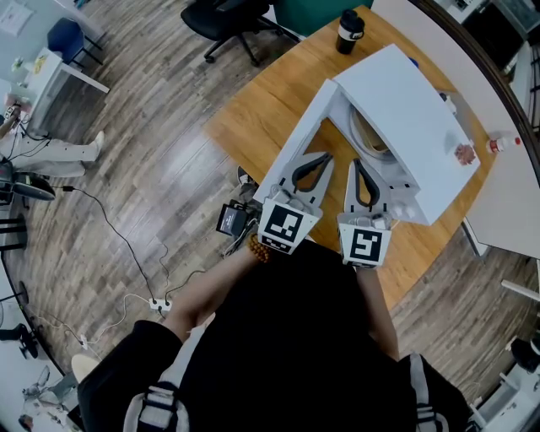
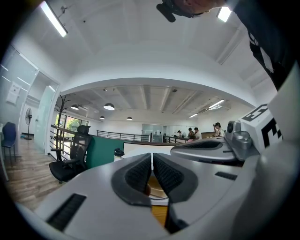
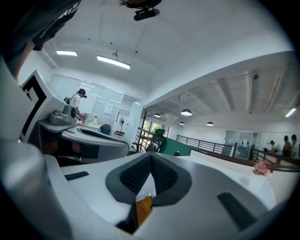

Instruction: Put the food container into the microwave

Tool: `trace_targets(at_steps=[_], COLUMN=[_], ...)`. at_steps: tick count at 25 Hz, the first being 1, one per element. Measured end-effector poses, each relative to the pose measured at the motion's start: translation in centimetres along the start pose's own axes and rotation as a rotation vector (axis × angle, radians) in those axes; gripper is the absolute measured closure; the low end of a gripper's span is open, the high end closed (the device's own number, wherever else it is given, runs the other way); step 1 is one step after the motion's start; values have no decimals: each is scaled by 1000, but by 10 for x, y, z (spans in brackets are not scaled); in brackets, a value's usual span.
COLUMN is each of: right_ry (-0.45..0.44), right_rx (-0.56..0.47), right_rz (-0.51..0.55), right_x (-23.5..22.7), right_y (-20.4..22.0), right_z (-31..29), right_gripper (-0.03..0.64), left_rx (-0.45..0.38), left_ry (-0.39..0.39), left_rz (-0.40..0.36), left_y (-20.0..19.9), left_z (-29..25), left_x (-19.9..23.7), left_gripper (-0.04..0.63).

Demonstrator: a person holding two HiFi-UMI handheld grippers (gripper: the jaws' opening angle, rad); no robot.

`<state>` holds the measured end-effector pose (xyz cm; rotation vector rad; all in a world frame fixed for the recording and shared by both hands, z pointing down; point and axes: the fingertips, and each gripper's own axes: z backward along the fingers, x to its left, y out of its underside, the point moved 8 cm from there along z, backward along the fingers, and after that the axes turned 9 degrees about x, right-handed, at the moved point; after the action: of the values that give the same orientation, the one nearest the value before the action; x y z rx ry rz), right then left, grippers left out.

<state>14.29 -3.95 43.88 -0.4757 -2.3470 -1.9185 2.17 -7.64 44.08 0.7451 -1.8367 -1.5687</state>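
A white microwave stands on the wooden table with its door swung open to the left. Inside the cavity lies a round cream dish; I cannot tell whether it is the food container or the turntable. In the left gripper view the same round dish peeks out below the jaws. My left gripper hangs just in front of the open cavity, shut and empty. My right gripper is beside it, also shut with nothing held.
A black cup stands at the table's far edge. A small pink thing lies on the microwave's top. A small bottle sits on the white table to the right. Office chairs and cables are on the floor at left.
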Motion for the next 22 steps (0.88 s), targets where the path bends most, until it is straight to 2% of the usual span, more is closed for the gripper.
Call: trace_targets(at_steps=[22], right_ry=[-25], right_rx=[54], right_rz=[33], right_x=[3], right_y=[6], right_z=[0], right_gripper=[609], left_rx=[15], left_ry=[11], left_rz=[2], left_y=[3], left_z=[0], left_x=[-3], left_gripper=[565])
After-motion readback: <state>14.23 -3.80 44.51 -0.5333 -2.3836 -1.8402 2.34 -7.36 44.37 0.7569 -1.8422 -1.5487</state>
